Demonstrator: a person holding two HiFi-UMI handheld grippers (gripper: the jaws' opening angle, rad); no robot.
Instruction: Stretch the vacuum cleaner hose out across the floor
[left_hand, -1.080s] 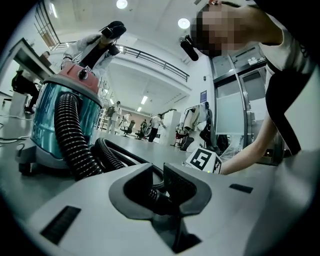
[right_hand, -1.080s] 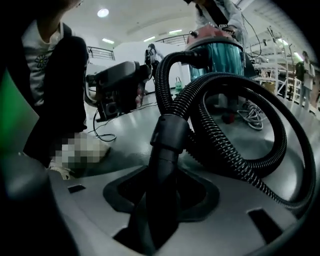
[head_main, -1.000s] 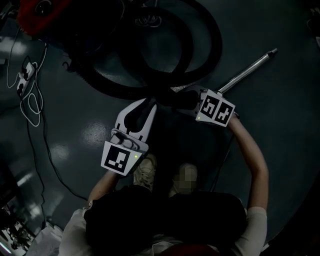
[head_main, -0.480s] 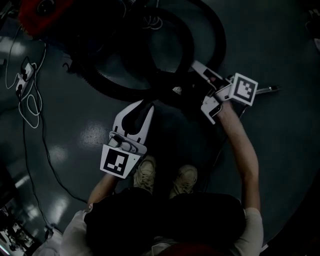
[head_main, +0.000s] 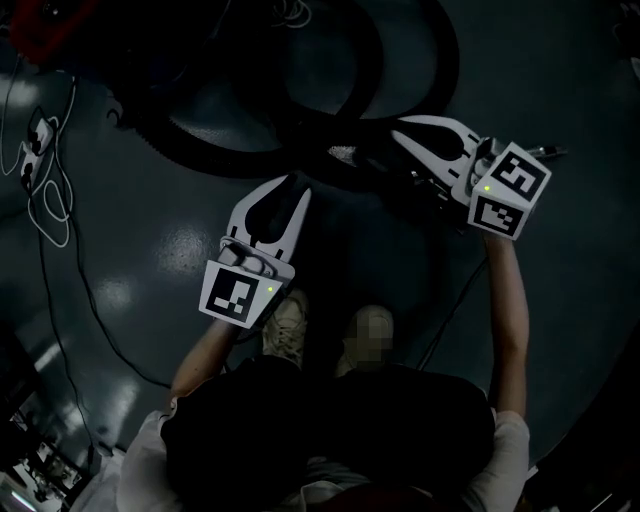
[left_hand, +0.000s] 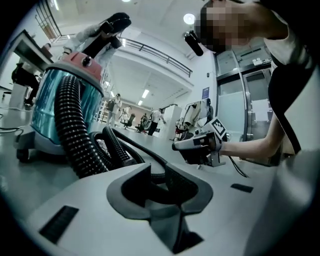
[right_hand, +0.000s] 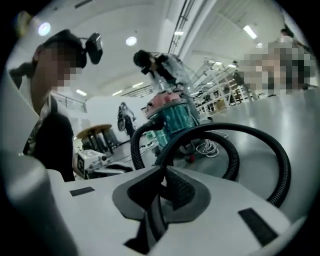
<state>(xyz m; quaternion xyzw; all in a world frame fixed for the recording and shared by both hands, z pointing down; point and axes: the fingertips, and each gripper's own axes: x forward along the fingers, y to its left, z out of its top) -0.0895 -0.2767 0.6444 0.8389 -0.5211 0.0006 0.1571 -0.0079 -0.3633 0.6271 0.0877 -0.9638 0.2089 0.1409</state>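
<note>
Hose (head_main: 220, 160) lies coiled in overlapping loops on the dark floor (head_main: 560, 300), and its far end runs to the vacuum cleaner (left_hand: 60, 85). Both grippers are down at the near edge of the coil.

Left gripper (head_main: 296, 192): jaws pinched nearly together, with ribbed hose caught at the tips in its own view.

Right gripper (head_main: 398, 126): jaws fully closed, with hose arcing up and away from just behind the tips. We read this as a grip on the hose too, though the head view is too dark to confirm contact there. The two grip points sit near each other, on the stretch where the loops cross.

Step in hand, as we judge it, is starting the pull. We think it goes best with both grips firm and the left as anchor. The right should draw low across the floor, away from the vacuum cleaner, slowly enough that the loops unroll one at a time. We watch for a loop snagging or the vacuum cleaner rolling after us.
</note>
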